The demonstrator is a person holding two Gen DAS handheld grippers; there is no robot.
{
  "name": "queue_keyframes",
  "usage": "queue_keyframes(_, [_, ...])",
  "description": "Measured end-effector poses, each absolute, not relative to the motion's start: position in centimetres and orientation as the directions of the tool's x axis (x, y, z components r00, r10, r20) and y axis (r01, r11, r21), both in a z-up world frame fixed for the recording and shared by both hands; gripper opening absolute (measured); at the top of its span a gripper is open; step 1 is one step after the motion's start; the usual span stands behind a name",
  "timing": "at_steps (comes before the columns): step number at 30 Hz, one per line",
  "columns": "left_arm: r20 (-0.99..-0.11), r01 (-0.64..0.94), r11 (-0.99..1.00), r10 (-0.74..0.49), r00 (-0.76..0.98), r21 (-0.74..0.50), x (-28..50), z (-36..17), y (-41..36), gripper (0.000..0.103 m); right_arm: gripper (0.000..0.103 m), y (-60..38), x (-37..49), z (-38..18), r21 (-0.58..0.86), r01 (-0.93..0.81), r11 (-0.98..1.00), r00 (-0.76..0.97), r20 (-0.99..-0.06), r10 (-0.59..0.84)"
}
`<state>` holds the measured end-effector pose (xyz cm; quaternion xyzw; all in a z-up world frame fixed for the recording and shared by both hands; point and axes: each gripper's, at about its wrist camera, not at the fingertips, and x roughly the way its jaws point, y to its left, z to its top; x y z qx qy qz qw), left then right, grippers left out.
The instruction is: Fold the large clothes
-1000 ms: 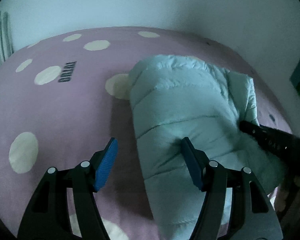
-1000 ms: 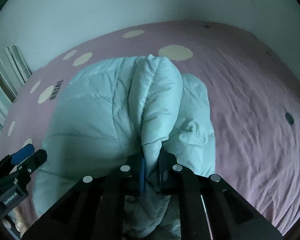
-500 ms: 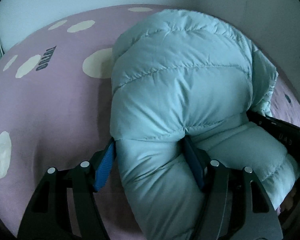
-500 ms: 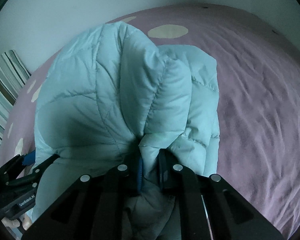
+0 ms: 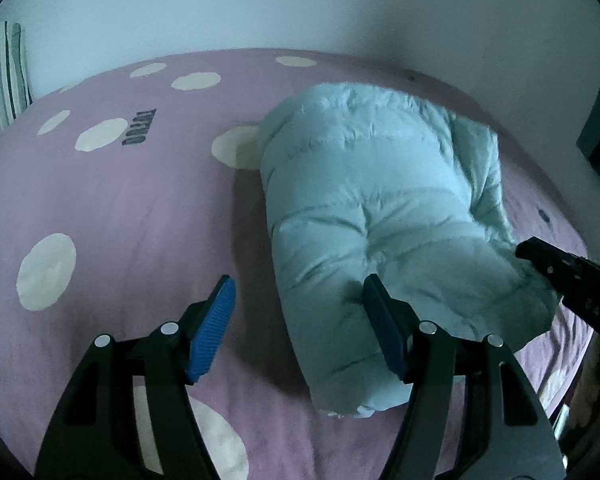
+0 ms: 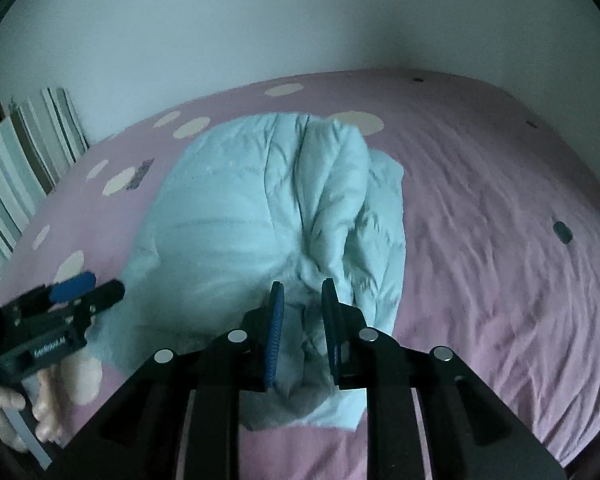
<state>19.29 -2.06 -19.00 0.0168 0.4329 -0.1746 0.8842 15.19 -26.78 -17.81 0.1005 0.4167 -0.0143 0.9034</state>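
A pale blue puffy jacket (image 5: 372, 208) lies bunched in a folded heap on the pink dotted bedsheet (image 5: 120, 208). My left gripper (image 5: 298, 280) is open and wide. Its right finger rests on the jacket's near end, its left finger hangs over bare sheet, and the jacket's left edge lies between them. In the right wrist view the jacket (image 6: 260, 208) fills the middle. My right gripper (image 6: 302, 283) has its jaws opening, a narrow gap showing, with a loose fold of the jacket between the pads. The left gripper (image 6: 96, 286) shows at the jacket's left side.
A striped cushion (image 6: 28, 152) leans against the white wall at the bed's far left. The sheet (image 6: 500, 240) to the right of the jacket is wrinkled. A person's hand (image 6: 48, 412) holds the left gripper's handle. The bed's near edge runs just below both grippers.
The jacket, lifted high half a second ago, has dropped back onto the bed. My right jaws, shut on a fold before, have parted. Both grippers have pulled back toward the near edge.
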Motion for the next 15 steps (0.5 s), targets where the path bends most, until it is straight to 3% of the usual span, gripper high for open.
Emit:
queue_keyframes(8, [-0.822,0.351,0.934,-0.249,0.512,-0.064,20.2,-22.4,-4.1,0.069,0.019,-26.1,16.9,-23.9,0.089,0.116,0.989,0.572,-0.820,0.007])
queue_keyframes(15, [-0.838,0.348,0.932,-0.266,0.476,-0.099,21.4,-24.1,-4.1,0.069,0.018,-26.9,16.8,-24.5,0.132,0.131,0.983,0.572,-0.820,0.034])
